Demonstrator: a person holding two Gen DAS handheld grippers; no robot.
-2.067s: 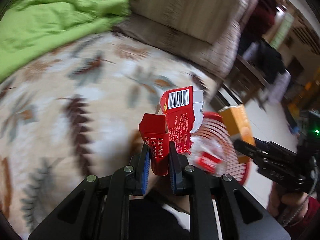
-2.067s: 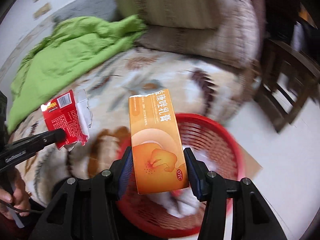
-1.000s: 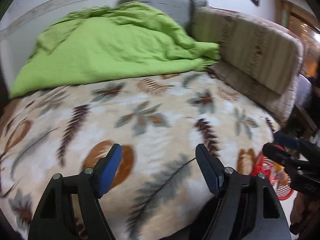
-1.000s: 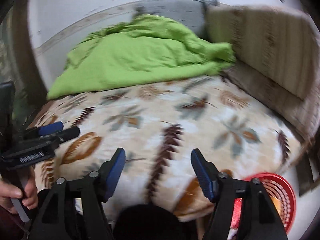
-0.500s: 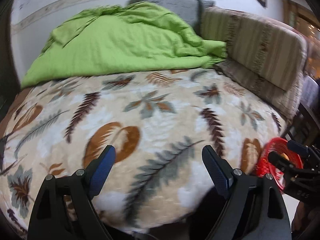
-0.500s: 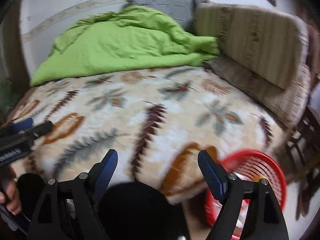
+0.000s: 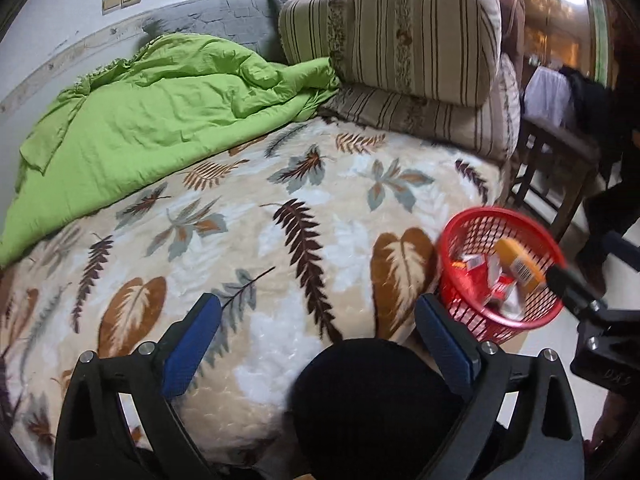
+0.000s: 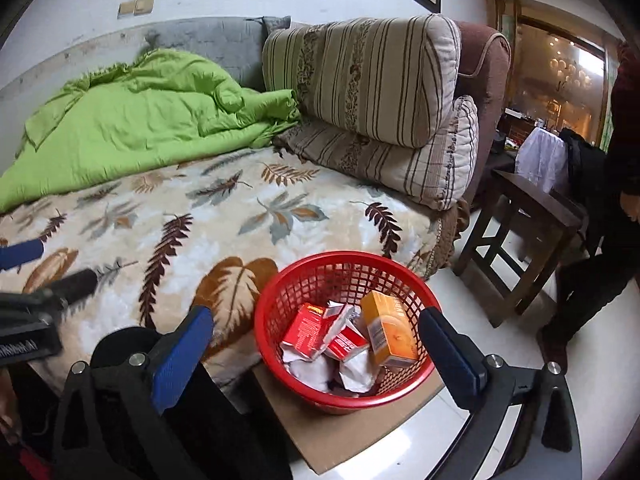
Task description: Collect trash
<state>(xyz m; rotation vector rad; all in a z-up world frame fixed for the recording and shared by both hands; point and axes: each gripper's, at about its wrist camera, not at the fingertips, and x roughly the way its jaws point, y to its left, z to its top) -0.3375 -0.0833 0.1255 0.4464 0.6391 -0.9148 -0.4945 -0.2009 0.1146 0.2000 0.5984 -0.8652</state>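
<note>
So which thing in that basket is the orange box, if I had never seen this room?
Start at the bed with the leaf-patterned cream blanket; at its near corner a round red plastic mesh basket sits on the floor. Inside, on the right, leans the tall orange cardboard box. Its neighbours are red cartons and crumpled white paper; it alone is orange.

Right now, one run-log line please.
left gripper: opening, empty | right gripper: opening, empty | orange box, red cartons: in red basket

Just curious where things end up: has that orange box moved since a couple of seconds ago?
Yes. The orange box left the right-hand jaws and now lies down inside the red basket.
</note>
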